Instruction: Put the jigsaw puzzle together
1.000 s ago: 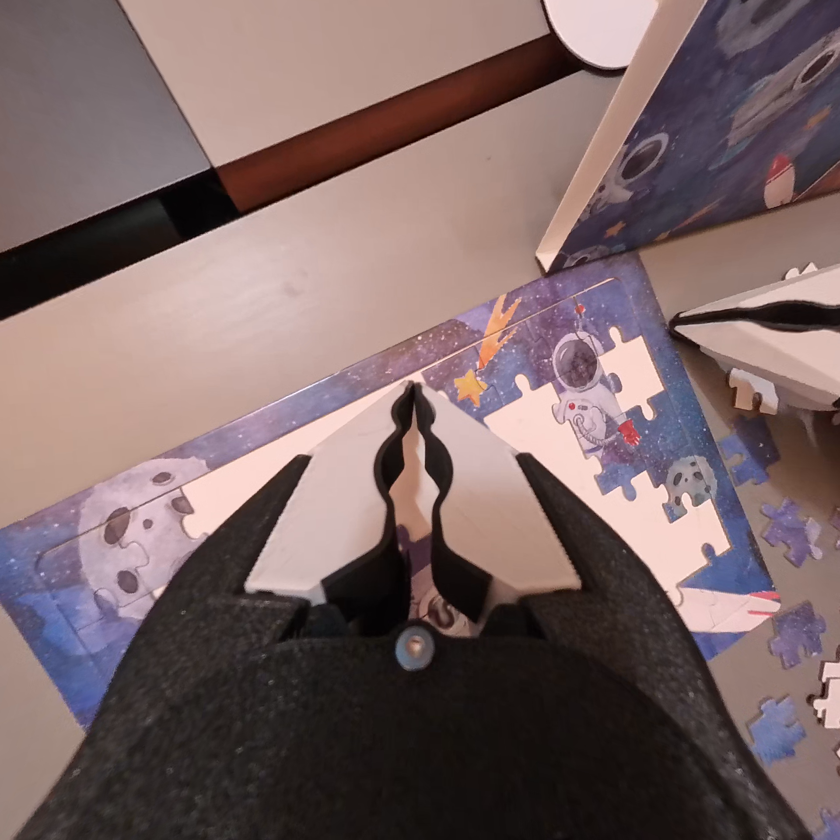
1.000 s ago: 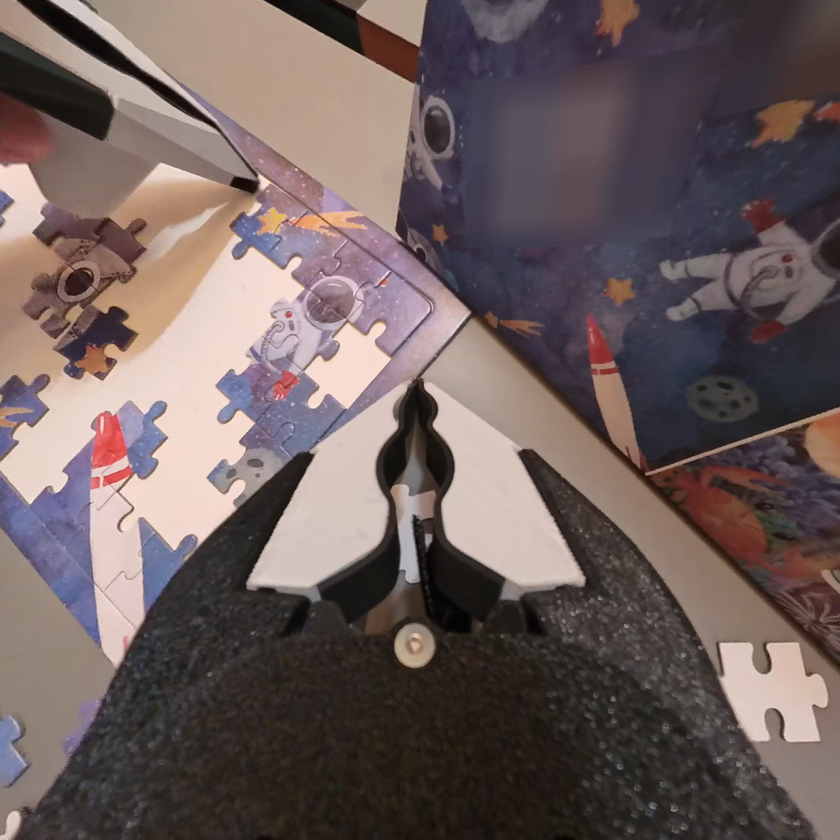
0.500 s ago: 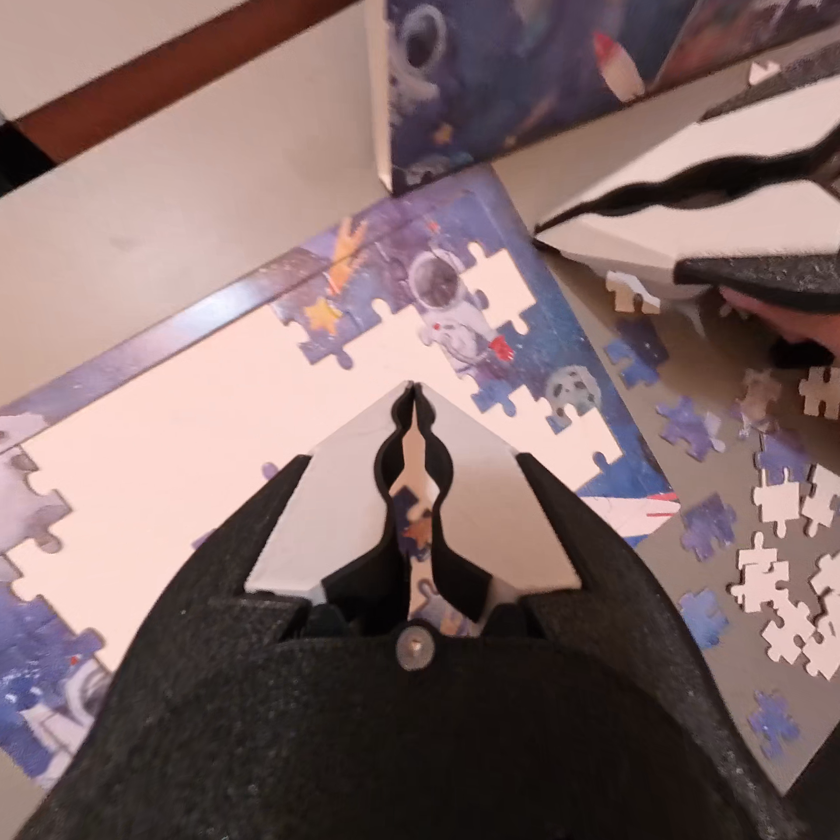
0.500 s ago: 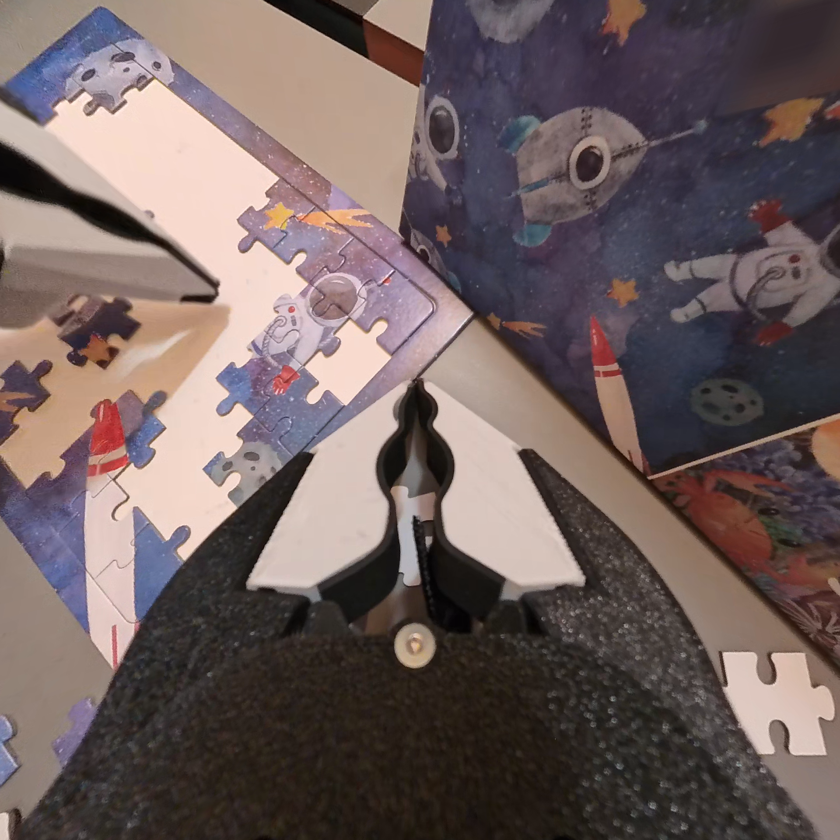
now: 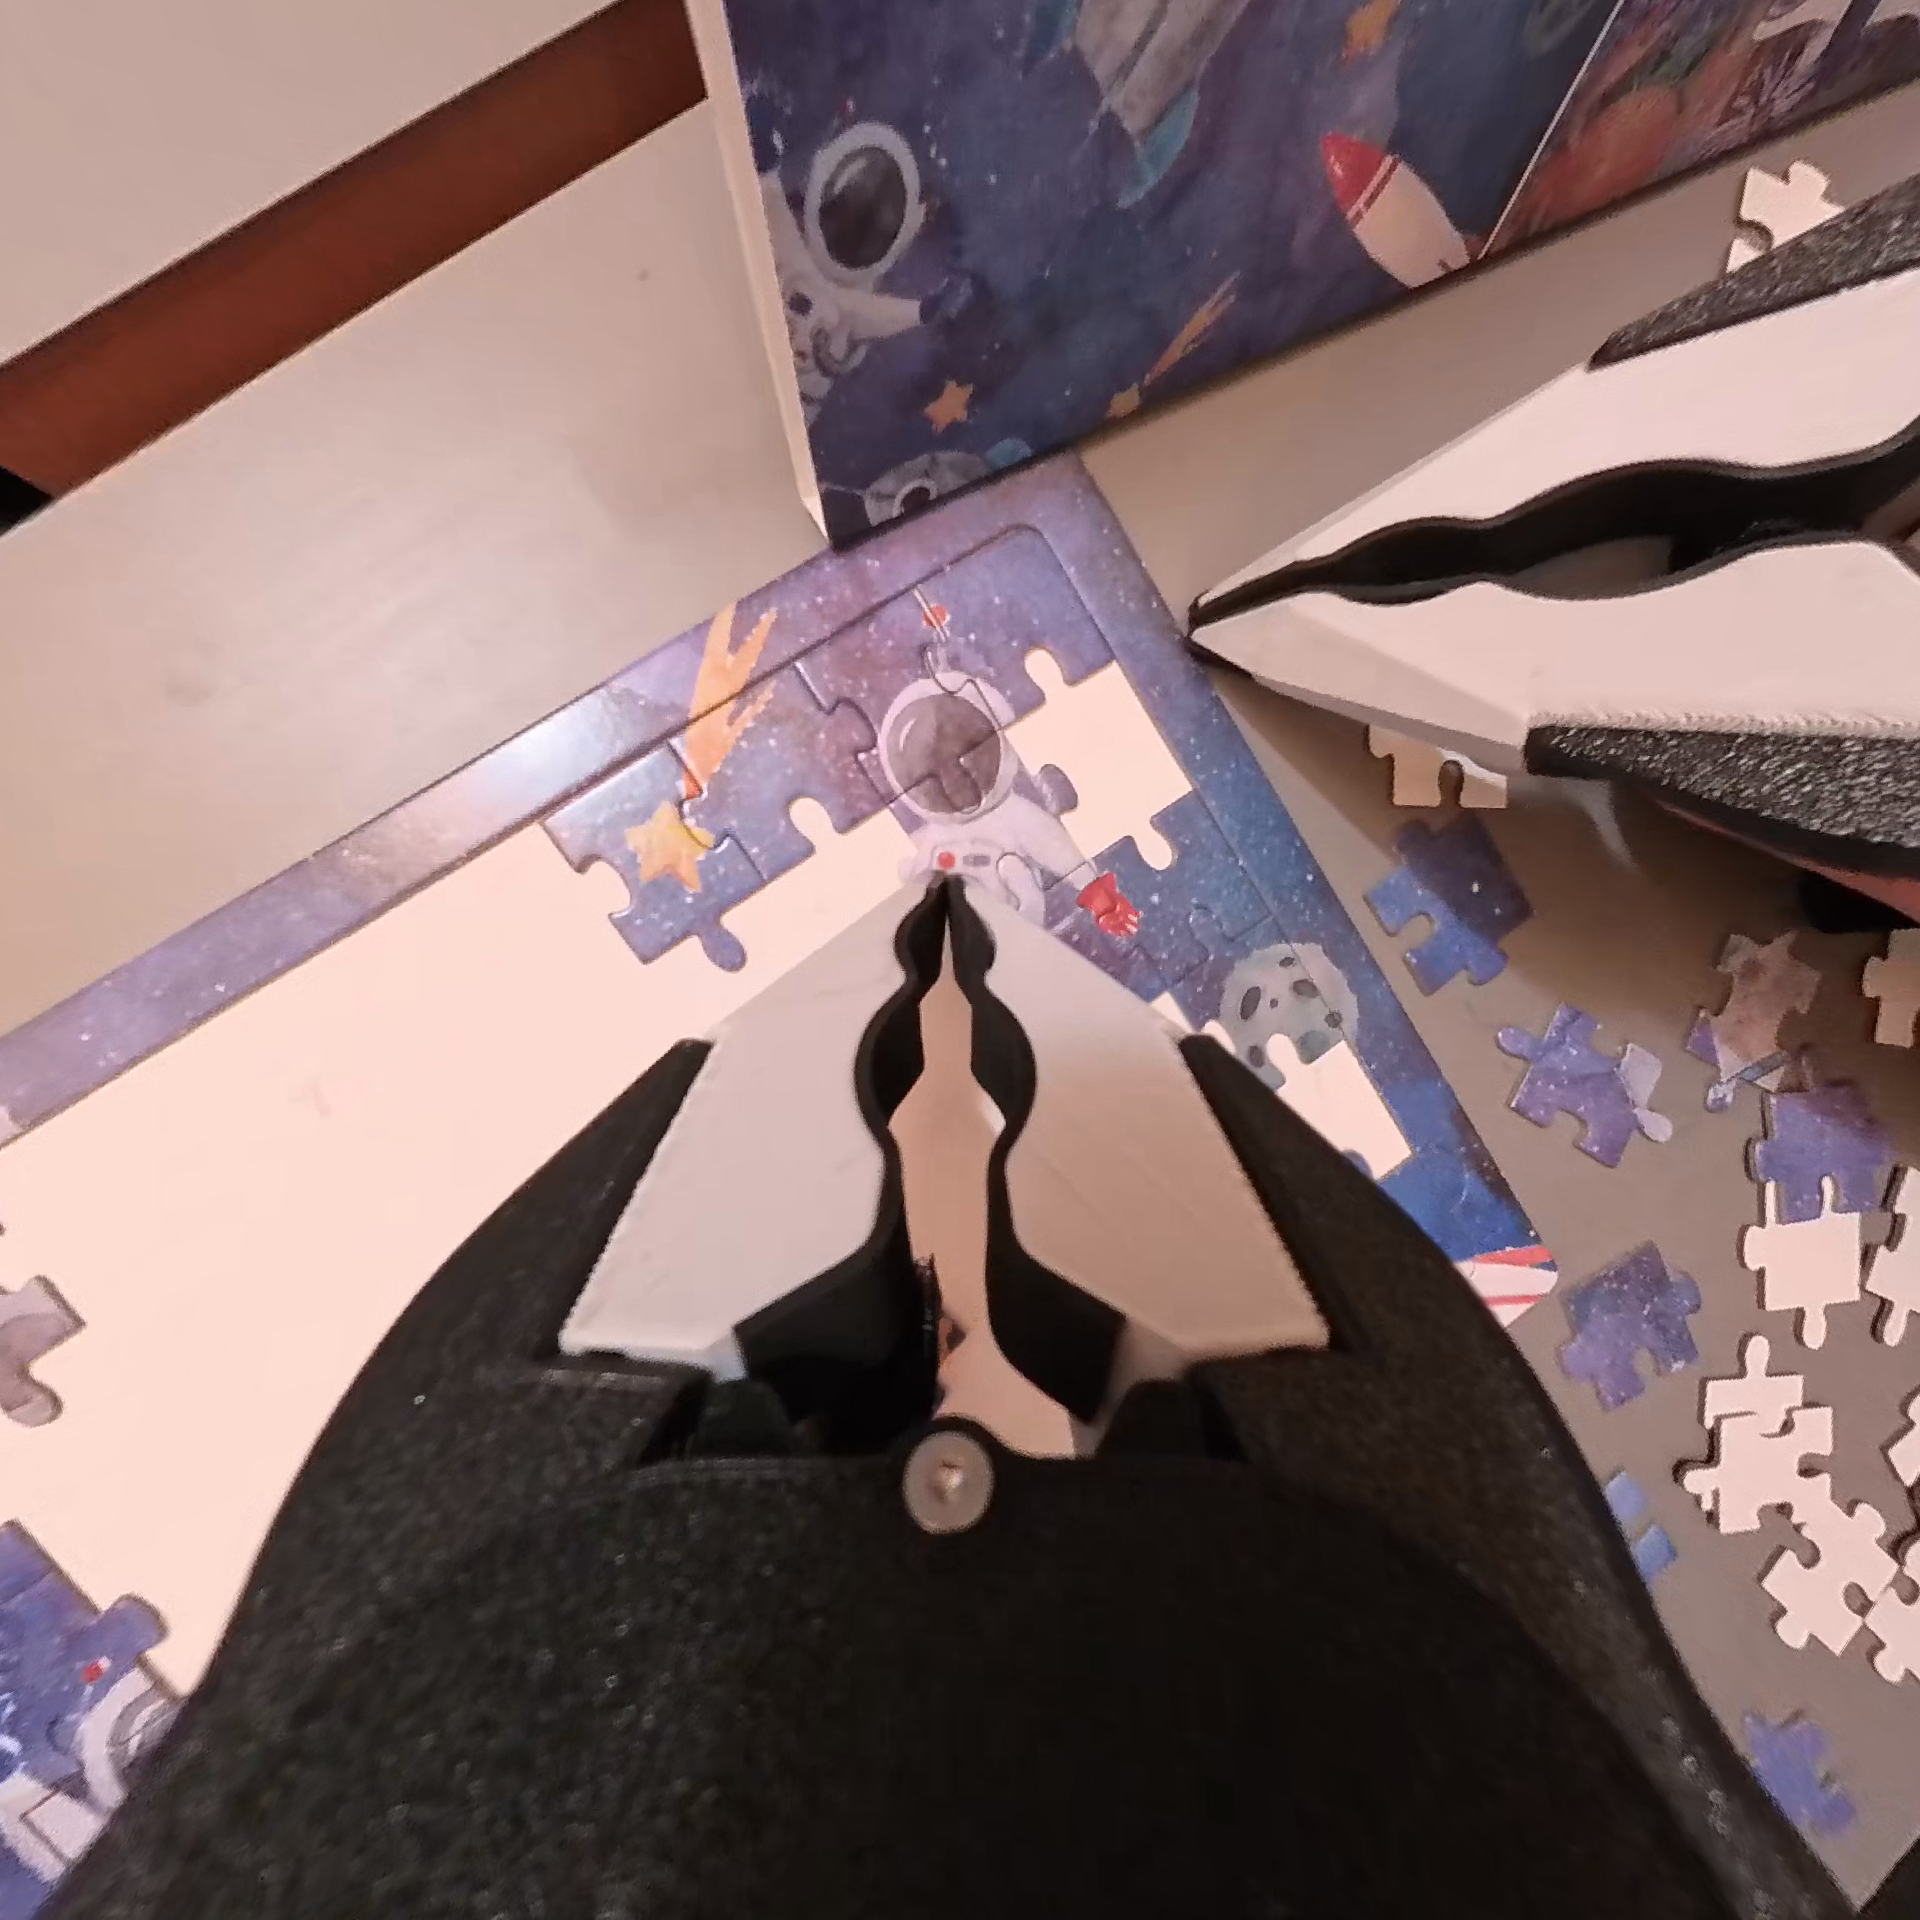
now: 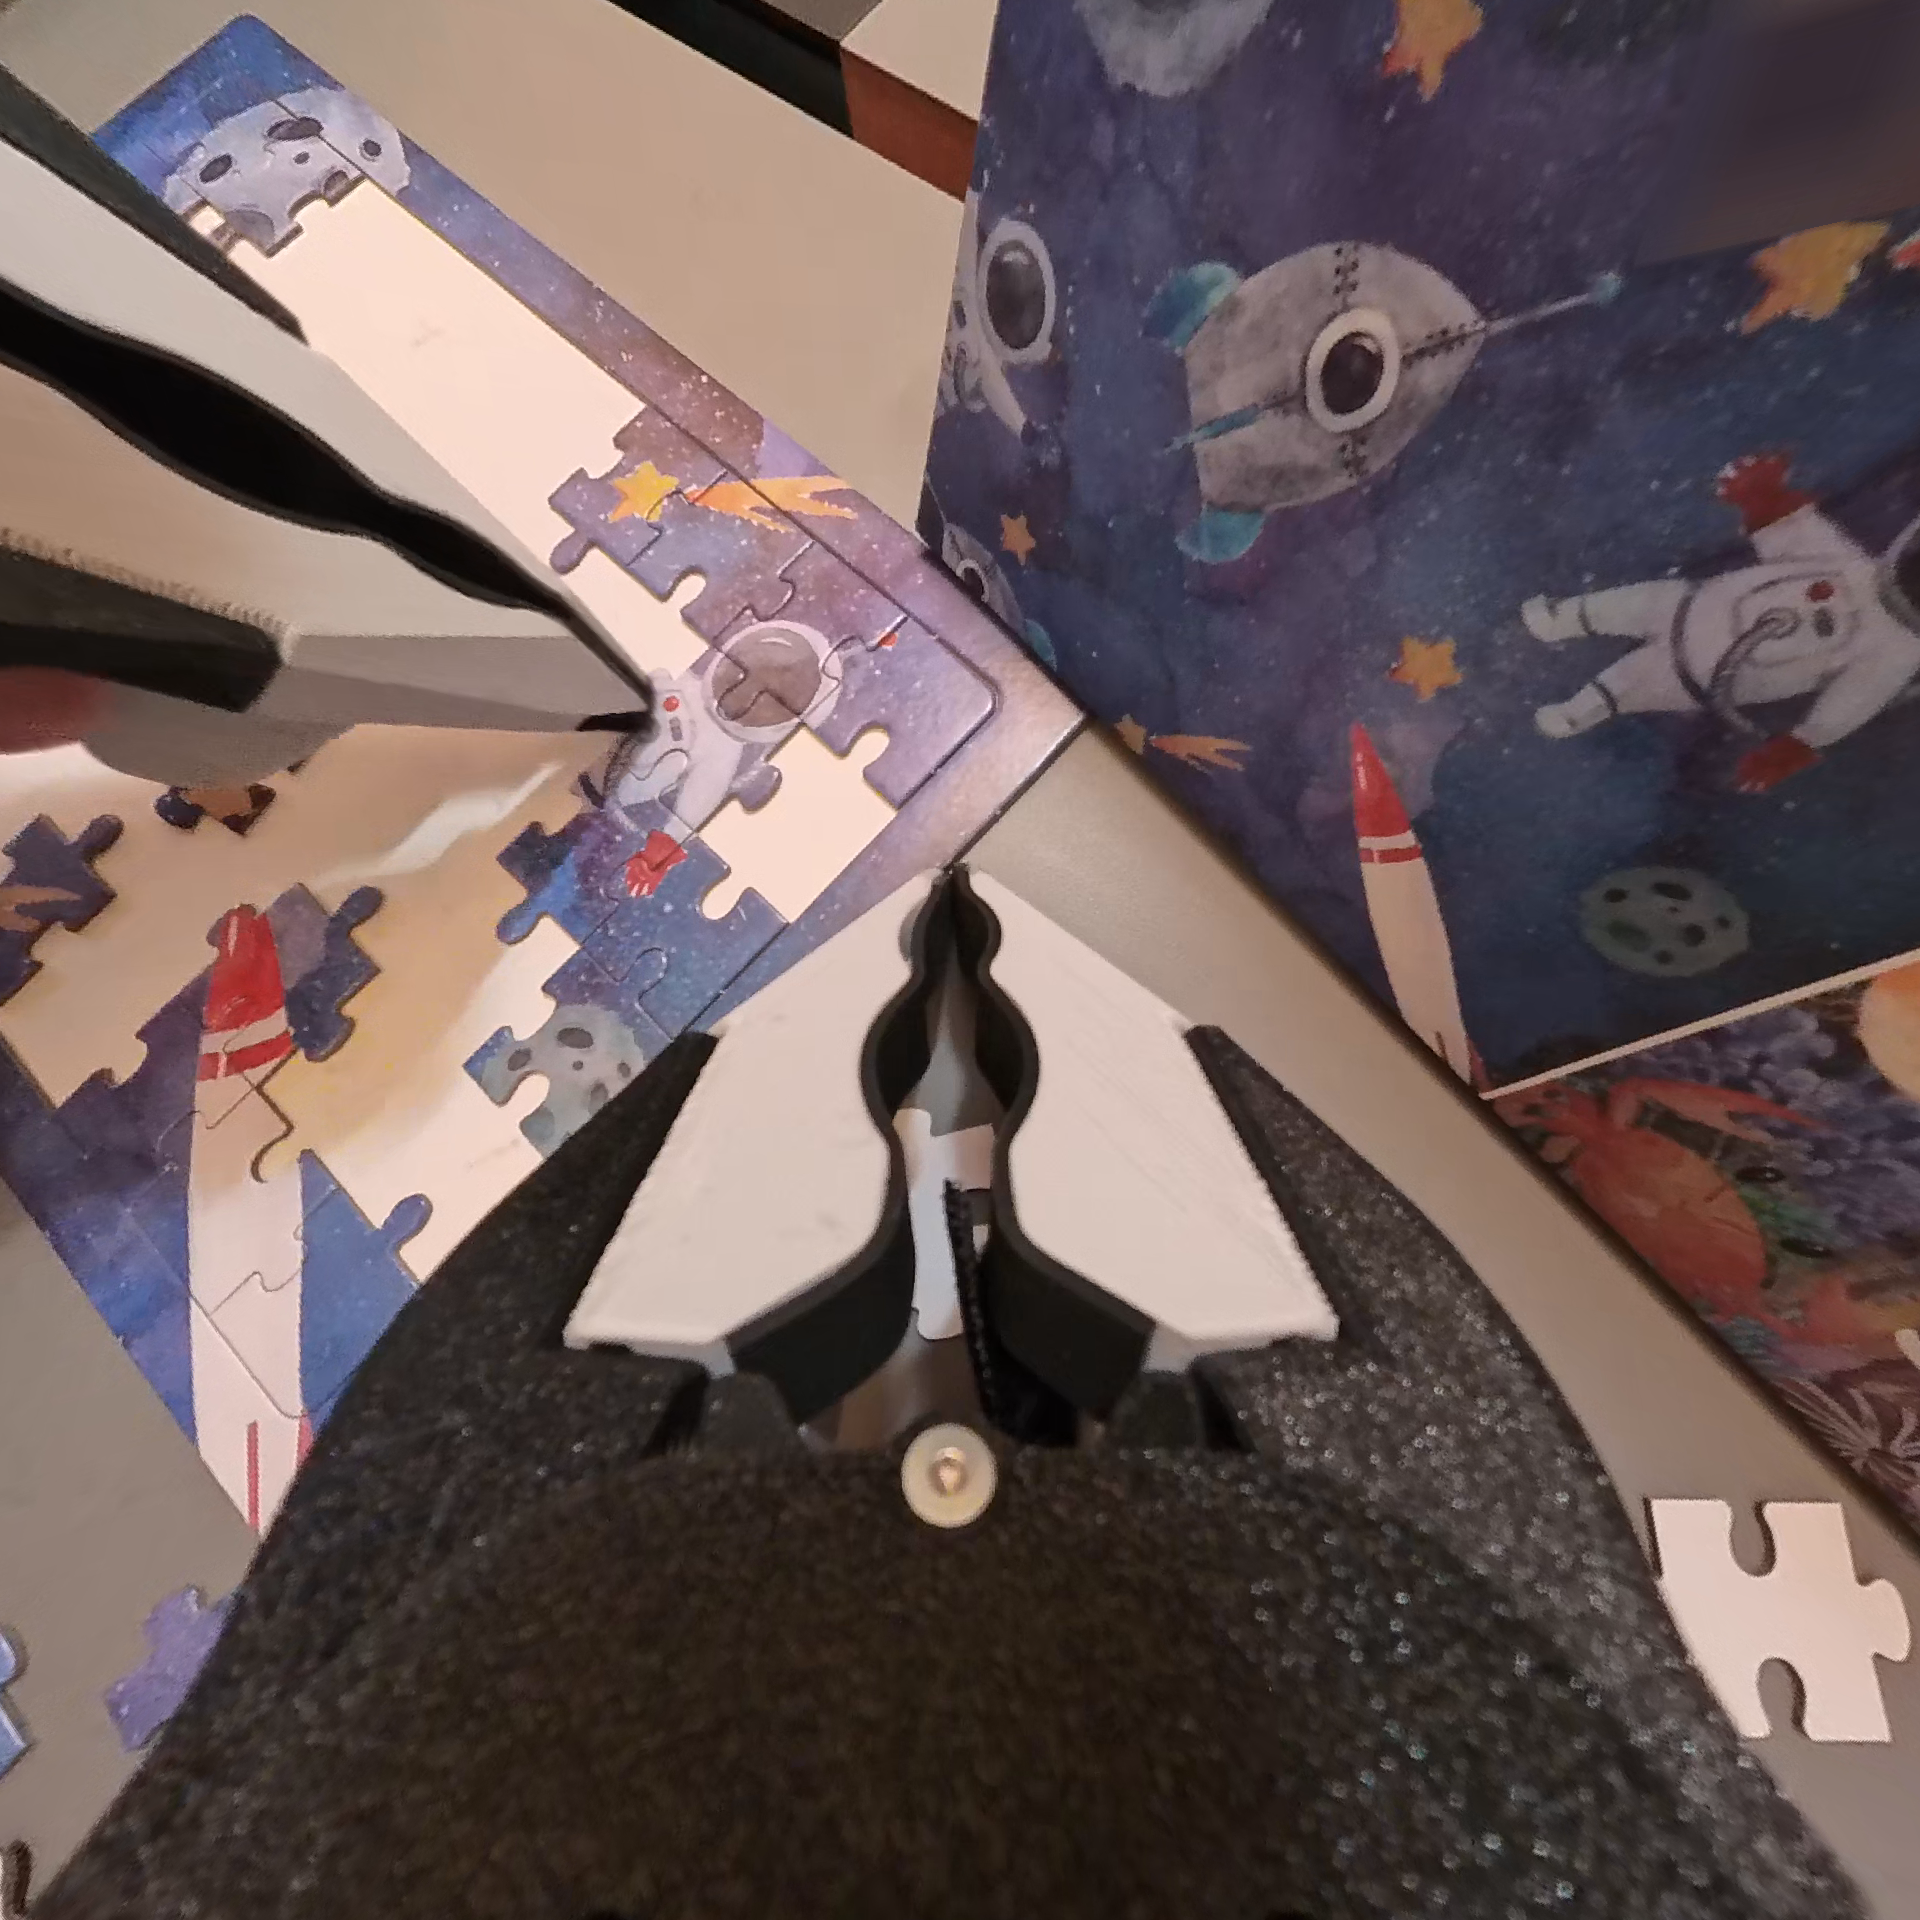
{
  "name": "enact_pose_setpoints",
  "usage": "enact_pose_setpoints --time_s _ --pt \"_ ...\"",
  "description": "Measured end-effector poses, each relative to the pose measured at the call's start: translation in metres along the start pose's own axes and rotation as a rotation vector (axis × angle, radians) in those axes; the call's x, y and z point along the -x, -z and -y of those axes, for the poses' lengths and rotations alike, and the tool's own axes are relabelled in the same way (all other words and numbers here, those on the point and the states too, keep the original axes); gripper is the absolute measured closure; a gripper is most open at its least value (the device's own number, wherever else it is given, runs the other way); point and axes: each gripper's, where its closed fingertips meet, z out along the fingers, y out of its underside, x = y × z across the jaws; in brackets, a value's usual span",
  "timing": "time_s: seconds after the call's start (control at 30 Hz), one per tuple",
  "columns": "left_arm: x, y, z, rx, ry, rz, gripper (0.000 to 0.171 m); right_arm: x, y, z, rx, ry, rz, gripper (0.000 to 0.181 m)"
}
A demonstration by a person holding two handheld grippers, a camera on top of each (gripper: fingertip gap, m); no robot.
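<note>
Left gripper [image 5: 945, 888] I hold closed, tip on the astronaut pieces [image 5: 961, 800] inside the puzzle tray [image 5: 312, 873]. Right gripper [image 6: 954, 883] is pinched together too, empty at the tip, just beside the tray's corner on the table [image 5: 364, 520]. Loose pieces [image 5: 1579, 1070] lie right of the tray; the puzzle box [image 6: 1455, 520] stands behind it.
</note>
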Motion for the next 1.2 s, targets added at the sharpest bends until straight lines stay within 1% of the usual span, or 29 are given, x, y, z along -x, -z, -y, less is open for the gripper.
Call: enact_pose_setpoints --time_s 0.13,0.27,0.4,0.5,0.57,0.67,0.8,0.9,0.97,1.03,1.07,1.13,1.2 --pt "-0.002 0.001 0.004 0.002 -0.02 0.015 0.171 -0.001 0.0 0.0 -0.001 0.003 -0.001 0.181" --pt "-0.007 0.0 0.026 -0.051 -0.053 0.019 0.171 -0.001 0.0 0.0 -0.004 -0.008 0.009 0.181" --pt "-0.014 -0.014 0.044 -0.066 -0.074 0.017 0.171 -0.001 0.0 0.0 -0.004 -0.007 0.008 0.181" --pt "-0.015 -0.029 0.046 -0.04 -0.084 0.024 0.171 0.0 0.0 0.0 -0.005 -0.007 0.009 0.181" --pt "-0.016 -0.034 0.049 -0.057 -0.077 0.026 0.171 0.0 0.0 0.0 -0.005 -0.008 0.009 0.181" --pt "-0.019 -0.033 0.05 -0.053 -0.075 0.022 0.171 0.0 0.0 0.0 -0.006 -0.007 0.009 0.181" --pt "-0.018 -0.022 0.05 -0.078 -0.064 0.03 0.171 0.0 0.0 0.0 -0.009 -0.011 0.015 0.181" --pt "-0.014 -0.028 0.043 -0.053 -0.052 0.031 0.171 0.0 0.0 0.0 -0.009 -0.017 0.02 0.181" --pt "-0.013 -0.031 0.046 -0.069 -0.044 0.03 0.171 0.001 0.0 0.0 -0.01 -0.015 0.017 0.181" --pt "-0.009 -0.024 0.049 -0.072 -0.018 0.044 0.171 0.001 0.0 0.0 -0.012 -0.012 0.016 0.181" --pt "-0.007 -0.016 0.054 -0.107 -0.001 0.049 0.171 0.001 0.0 0.0 -0.013 -0.01 0.017 0.181" --pt "-0.006 0.007 0.058 -0.16 0.026 0.03 0.171 0.001 0.0 0.0 -0.014 -0.015 0.023 0.181" --pt "-0.008 0.034 0.053 -0.189 0.029 0.017 0.168 0.0 0.003 0.002 -0.001 0.011 0.022 0.181"
